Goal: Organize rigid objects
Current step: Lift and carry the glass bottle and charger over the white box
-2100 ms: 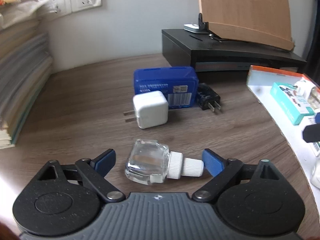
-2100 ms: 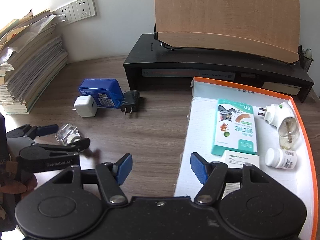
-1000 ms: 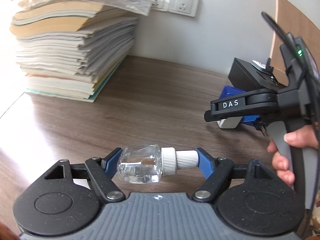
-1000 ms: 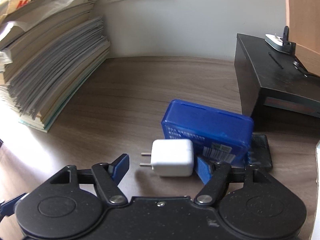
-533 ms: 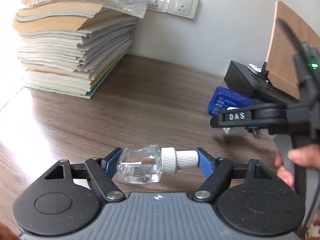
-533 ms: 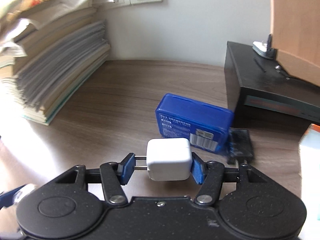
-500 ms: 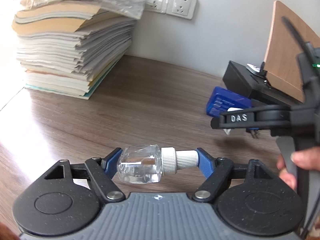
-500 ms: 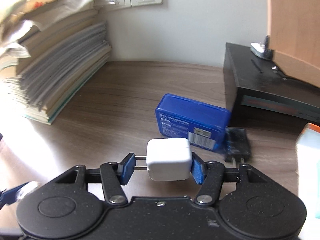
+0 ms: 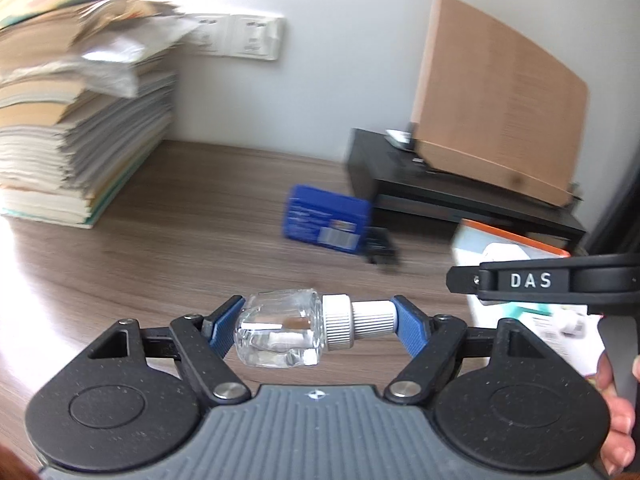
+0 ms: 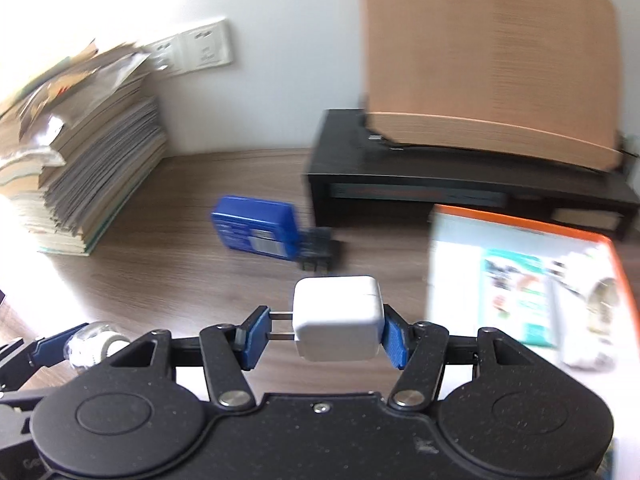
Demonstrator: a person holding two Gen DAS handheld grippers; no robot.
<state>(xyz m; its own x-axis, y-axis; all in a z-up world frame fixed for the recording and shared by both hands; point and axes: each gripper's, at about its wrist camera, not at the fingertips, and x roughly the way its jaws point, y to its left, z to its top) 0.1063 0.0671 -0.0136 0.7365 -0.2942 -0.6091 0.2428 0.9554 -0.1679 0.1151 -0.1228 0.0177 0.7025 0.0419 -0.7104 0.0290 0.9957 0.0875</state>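
My left gripper (image 9: 318, 324) is shut on a clear glass bottle (image 9: 280, 334) with a white cap, held sideways above the wooden desk. My right gripper (image 10: 322, 336) is shut on a white plug charger (image 10: 337, 329), its prongs against the left pad, lifted off the desk. The left gripper with the bottle (image 10: 90, 346) shows at the right wrist view's lower left. The right gripper's body (image 9: 540, 282) crosses the left wrist view at the right. A blue box (image 10: 256, 232) and a black plug (image 10: 318, 254) lie on the desk. The orange-rimmed white tray (image 10: 520, 224) holds several items.
A tall stack of books and papers (image 9: 68, 128) stands at the left by the wall sockets (image 9: 240, 38). A black monitor stand (image 10: 440, 184) with a wooden board (image 10: 492, 56) sits at the back, behind the tray.
Both grippers have swung to the right with their objects. The tray has come into view on the right. The white charger is higher above the desk than before.
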